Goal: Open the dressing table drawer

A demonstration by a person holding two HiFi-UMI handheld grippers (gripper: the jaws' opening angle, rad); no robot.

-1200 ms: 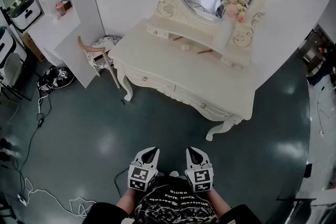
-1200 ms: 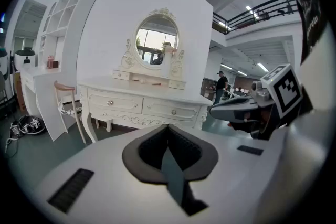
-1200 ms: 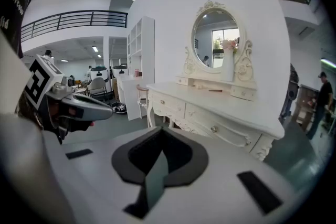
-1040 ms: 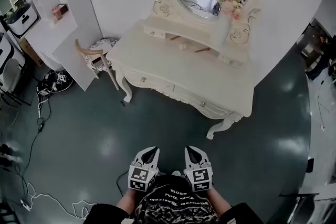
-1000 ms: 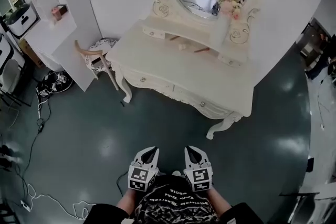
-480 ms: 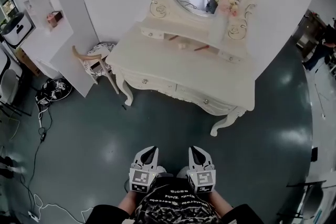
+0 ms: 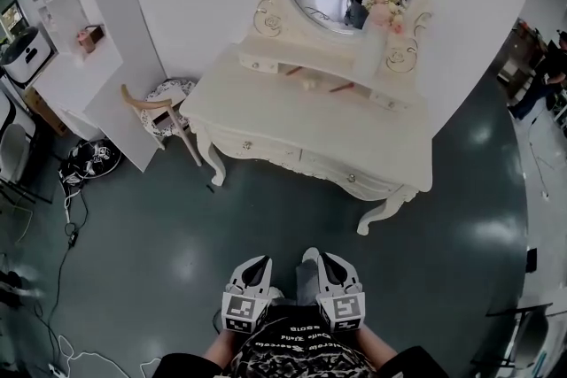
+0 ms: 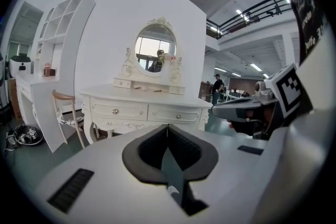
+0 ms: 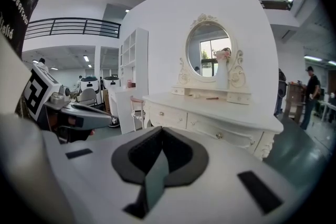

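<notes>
The cream dressing table (image 7: 266,106) with its oval mirror stands ahead across the dark floor. Two wide drawers (image 7: 266,150) run side by side under its top, each with a small knob, and both are closed. My left gripper (image 7: 258,265) and right gripper (image 7: 331,263) hang low in front of my torso, well short of the table. In the left gripper view the jaws meet at a point (image 8: 167,126) with nothing between them, and the drawers (image 8: 118,110) lie beyond. The right gripper (image 9: 161,129) is likewise shut and empty, with a drawer knob (image 9: 219,135) ahead of it.
A wooden chair (image 7: 164,106) stands at the table's left end, beside a white shelf unit (image 7: 66,31). Cables (image 7: 71,226) trail over the floor at left. A vase of flowers (image 7: 379,13) and small items sit on the tabletop. A person (image 7: 540,71) stands far right.
The head view has swung so the table sits more squarely ahead. Both grippers have drifted slightly lower in the picture, still side by side and shut.
</notes>
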